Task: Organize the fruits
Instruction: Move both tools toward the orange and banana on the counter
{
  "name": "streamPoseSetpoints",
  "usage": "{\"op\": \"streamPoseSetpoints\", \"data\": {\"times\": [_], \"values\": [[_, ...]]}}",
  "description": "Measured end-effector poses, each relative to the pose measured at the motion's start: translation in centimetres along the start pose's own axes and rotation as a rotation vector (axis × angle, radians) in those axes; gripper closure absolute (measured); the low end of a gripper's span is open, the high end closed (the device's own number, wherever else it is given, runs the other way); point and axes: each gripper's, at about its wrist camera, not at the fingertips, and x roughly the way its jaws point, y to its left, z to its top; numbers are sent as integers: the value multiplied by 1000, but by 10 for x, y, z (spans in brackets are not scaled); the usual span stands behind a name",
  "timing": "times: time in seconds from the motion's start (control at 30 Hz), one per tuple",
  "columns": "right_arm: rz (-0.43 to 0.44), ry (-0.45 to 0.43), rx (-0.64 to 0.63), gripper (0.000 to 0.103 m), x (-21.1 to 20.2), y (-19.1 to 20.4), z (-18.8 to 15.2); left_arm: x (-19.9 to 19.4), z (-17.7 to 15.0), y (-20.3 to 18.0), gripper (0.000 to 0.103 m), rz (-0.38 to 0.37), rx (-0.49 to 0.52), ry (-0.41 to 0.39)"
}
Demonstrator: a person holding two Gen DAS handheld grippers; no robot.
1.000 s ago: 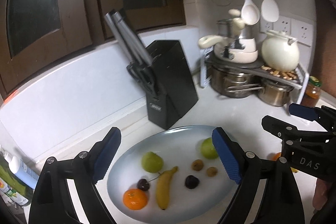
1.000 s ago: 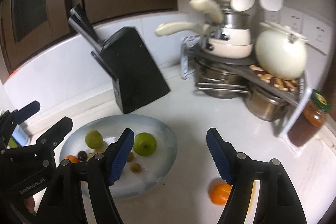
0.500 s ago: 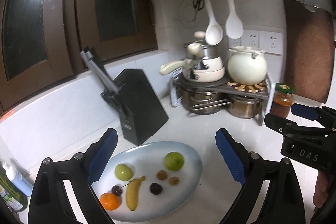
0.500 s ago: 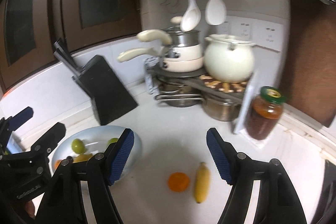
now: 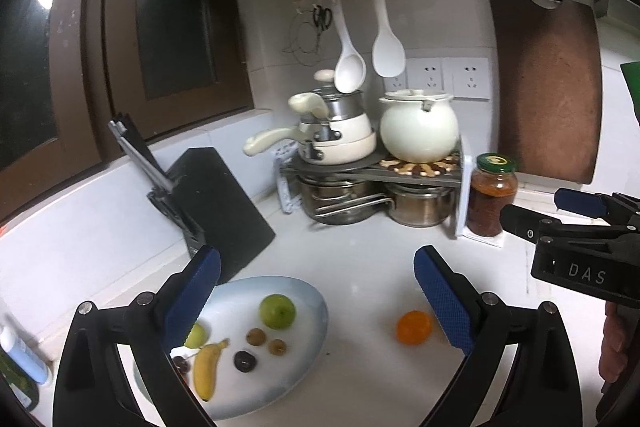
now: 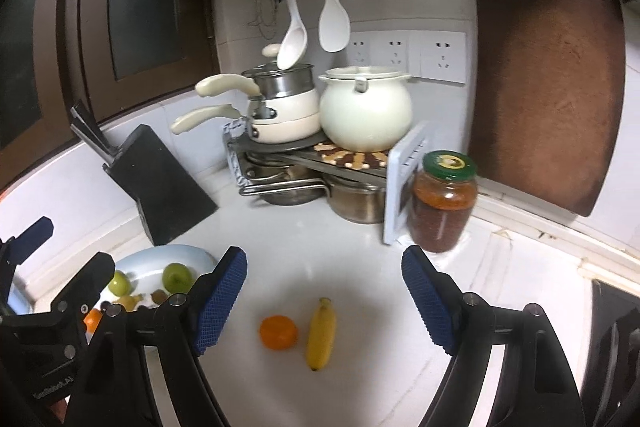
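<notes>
A pale blue oval plate (image 5: 310, 301) holds a green apple (image 5: 277, 311), a banana (image 5: 206, 367), a smaller green fruit (image 5: 196, 335), two kiwis (image 5: 256, 336), a dark plum (image 5: 244, 361) and a cherry. To its right, a loose orange (image 5: 414, 327) sits on the white counter. My left gripper (image 5: 316, 259) hovers wide open above the plate's right end, holding nothing. My right gripper (image 6: 324, 259) has its jaws opening with nothing between them. Below it on the counter lie the orange (image 6: 279, 332) and a second banana (image 6: 321, 333).
A black knife block (image 5: 216, 203) stands behind the plate. A rack of pots (image 5: 360, 179) with a white pot (image 5: 418, 131) fills the back corner. A sauce jar (image 5: 494, 199) and a brown cutting board (image 5: 548, 87) stand to the right. A bottle (image 5: 22, 355) lies at far left.
Both grippers pulled back and swung right, so the plate slid down and left in both views. The loose orange and banana came into full view. The right jaws widened.
</notes>
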Motion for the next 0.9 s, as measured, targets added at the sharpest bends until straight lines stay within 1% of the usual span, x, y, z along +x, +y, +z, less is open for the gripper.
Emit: {"op": "streamPoseSetpoints", "data": {"times": [0.1,0.37,0.47,0.67,0.77,0.9], "values": [[-10,0,-4,23,-1,-6,-4,2,-4,-7,4,-12,7,2],[1,29,12,24,5,-20,-14,13,-17,-23,5,-61,21,37],[7,55,12,27,13,-22,-19,19,-22,-26,6,-73,23,54],[24,109,11,34,29,-24,-27,33,-34,-29,12,-112,16,95],[26,139,10,36,39,-23,-32,40,-39,-31,13,-130,14,126],[31,188,6,38,51,-23,-36,52,-44,-35,17,-160,36,168]]}}
